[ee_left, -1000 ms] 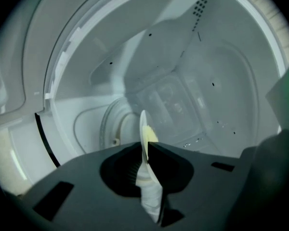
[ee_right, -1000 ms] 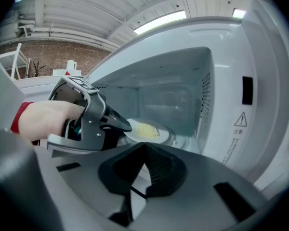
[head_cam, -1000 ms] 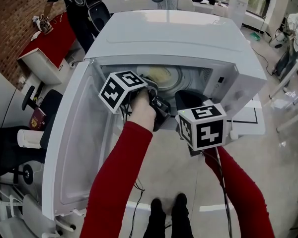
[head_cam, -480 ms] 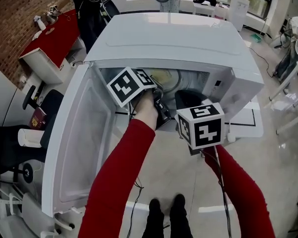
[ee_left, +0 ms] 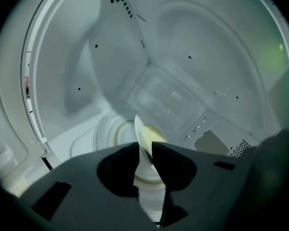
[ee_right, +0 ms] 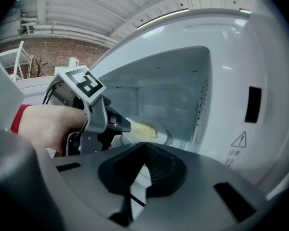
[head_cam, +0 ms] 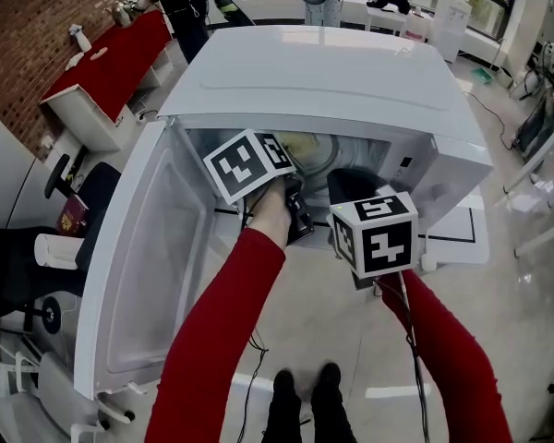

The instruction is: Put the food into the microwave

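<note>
Right gripper [ee_right: 145,148]: matte grey jaws pressed together, empty, at the cavity mouth. Left gripper [ee_left: 144,148]: arm outstretched, jaws clamping the rim of a round white plate [ee_left: 147,174]. Stringy yellow food [ee_right: 143,129] lies at its 12 o'clock, inside the glossy white microwave [head_cam: 314,72]. Door [head_cam: 157,275] stands open at 9 o'clock.

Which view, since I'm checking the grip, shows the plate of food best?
The right gripper view: it shows the plate from the side, yellow food on top, its rim in the left gripper. The left gripper view has only the rim edge-on between closed jaws; the head view, a yellow sliver behind the marker cube.
</note>
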Demonstrator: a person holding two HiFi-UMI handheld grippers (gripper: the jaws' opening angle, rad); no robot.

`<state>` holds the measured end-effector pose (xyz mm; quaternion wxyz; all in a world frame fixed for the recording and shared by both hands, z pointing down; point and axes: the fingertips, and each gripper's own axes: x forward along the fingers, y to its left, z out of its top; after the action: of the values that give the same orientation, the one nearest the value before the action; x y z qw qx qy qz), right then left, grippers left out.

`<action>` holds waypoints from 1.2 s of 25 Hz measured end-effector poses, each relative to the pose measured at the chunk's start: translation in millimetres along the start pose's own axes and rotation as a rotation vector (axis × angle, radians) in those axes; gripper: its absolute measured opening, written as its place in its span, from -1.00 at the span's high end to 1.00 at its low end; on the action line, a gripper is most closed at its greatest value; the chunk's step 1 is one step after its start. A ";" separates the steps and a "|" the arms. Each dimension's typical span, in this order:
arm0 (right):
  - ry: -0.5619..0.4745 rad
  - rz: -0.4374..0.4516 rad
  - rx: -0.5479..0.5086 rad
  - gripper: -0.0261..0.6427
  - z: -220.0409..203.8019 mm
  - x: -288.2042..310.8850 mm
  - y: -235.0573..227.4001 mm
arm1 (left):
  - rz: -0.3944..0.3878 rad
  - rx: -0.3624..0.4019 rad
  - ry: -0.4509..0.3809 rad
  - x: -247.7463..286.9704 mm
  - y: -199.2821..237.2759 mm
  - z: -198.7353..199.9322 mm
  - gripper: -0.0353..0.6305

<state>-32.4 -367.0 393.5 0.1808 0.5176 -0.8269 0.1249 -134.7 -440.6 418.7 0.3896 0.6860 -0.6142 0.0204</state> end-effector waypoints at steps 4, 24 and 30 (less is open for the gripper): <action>0.002 0.010 -0.006 0.88 1.1 2.0 1.6 | 0.013 0.069 0.015 -1.6 1.0 0.0 0.61; 0.013 0.039 -0.024 0.88 -4.6 5.8 10.7 | 0.083 0.214 0.042 -1.5 17.3 -8.4 0.47; 0.016 0.040 -0.027 0.88 -6.4 5.6 11.4 | 0.107 0.262 0.022 -1.2 17.0 -8.1 0.47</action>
<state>-43.8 -364.1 401.4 0.1917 0.4975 -0.8372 0.1215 -146.0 -434.1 432.4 0.3019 0.6970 -0.6376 0.1287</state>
